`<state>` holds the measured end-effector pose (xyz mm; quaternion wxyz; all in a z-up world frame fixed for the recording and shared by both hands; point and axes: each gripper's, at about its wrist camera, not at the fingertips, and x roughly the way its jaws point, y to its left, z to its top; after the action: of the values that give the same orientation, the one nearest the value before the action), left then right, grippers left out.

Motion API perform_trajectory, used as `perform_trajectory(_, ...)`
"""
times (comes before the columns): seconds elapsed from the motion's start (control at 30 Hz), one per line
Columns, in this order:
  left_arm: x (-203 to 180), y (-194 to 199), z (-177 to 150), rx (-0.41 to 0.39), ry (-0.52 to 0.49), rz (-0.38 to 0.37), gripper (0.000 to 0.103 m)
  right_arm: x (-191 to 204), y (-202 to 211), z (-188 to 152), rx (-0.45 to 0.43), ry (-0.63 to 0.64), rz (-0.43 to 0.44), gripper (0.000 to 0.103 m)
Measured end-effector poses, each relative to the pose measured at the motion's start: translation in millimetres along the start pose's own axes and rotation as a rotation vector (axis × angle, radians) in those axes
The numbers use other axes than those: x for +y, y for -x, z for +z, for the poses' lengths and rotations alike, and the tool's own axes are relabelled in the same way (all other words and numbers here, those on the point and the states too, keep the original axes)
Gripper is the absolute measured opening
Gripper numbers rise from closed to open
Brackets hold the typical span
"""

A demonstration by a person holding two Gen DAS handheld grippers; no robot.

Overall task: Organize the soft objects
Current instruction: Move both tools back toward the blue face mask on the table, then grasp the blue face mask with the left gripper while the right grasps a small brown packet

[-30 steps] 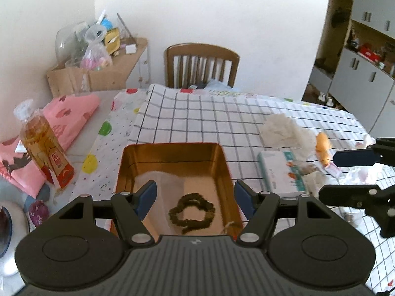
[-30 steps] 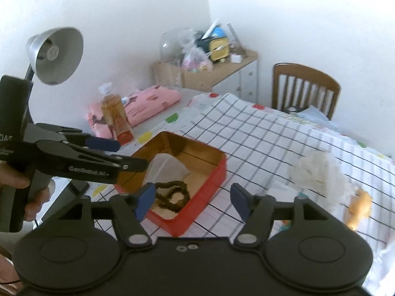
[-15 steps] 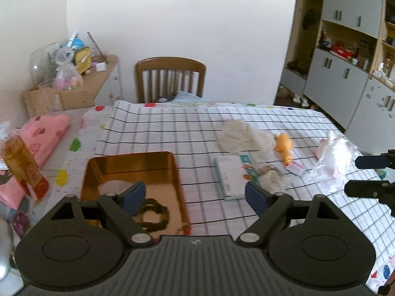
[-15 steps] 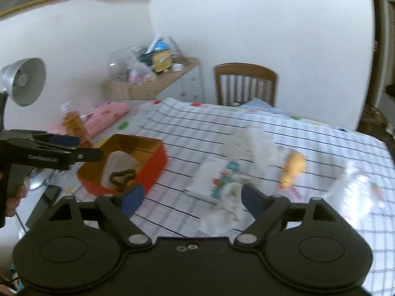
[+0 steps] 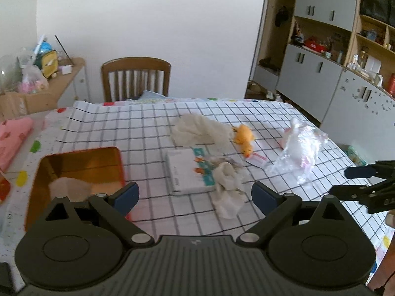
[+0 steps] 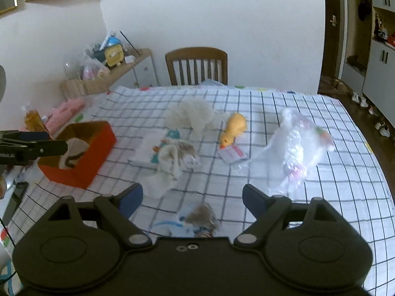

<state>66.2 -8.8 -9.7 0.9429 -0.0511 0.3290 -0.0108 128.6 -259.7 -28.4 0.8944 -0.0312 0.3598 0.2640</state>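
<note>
Two black handheld grippers with blue-padded fingers hover above a table covered by a white cloth with a black grid (image 5: 138, 133). The left gripper (image 5: 195, 194) has its jaws spread wide and has just been opening them, with nothing between the pads; the right gripper (image 6: 192, 198) is likewise released and empty, its jaws having widened a moment earlier. Near the table's left edge stands a rectangular red tin with a golden inside (image 6: 81, 162), holding a pale cloth and a dark looped band. Toward the middle of the table lies a flat white packet with teal and orange print (image 5: 187, 172), and a crumpled white sock or cloth (image 5: 228, 187) rests partly on its right end. Beyond it sits a fluffy cream-white fabric heap (image 5: 197, 129), and just right of that a small orange plush toy (image 5: 243, 138) with a pink tag. A crinkled clear plastic bag (image 5: 300, 148) lies nearer the right edge. A wooden slat-back chair (image 5: 135, 79) stands at the far edge, and the near edge holds a small blurred blue-and-grey item (image 6: 197, 219).
</note>
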Motion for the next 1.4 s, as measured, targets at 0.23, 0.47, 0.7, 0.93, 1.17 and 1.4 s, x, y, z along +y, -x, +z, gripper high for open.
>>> perform_trajectory(0.23, -31, -28, -21, 0.053, -0.034, -0.045, 0.098, -15, -26, -12, 0.055, -0.014, -0.016, 0.087)
perform_trajectory(0.47, -55, -53, -42, 0.111, -0.064, -0.07, 0.098, -19, -52, -16, 0.103, -0.007, -0.009, 0.087)
perform_trajectory(0.7, -81, -71, -60, 0.151, -0.131, -0.081, 0.098, -20, -73, -19, 0.149, 0.0, 0.008, 0.085)
perform_trajectory(0.93, -100, -85, -73, 0.163, -0.159, -0.091, 0.098, -17, -89, -21, 0.173, 0.014, 0.022, 0.081)
perform_trajectory(1.17, -124, -97, -90, 0.189, -0.233, -0.148, 0.098, -13, -102, -22, 0.2, 0.039, 0.035, 0.068)
perform_trajectory(1.4, -142, -107, -96, 0.212, -0.284, -0.192, 0.098, -13, -114, -24, 0.231, 0.05, 0.052, 0.046)
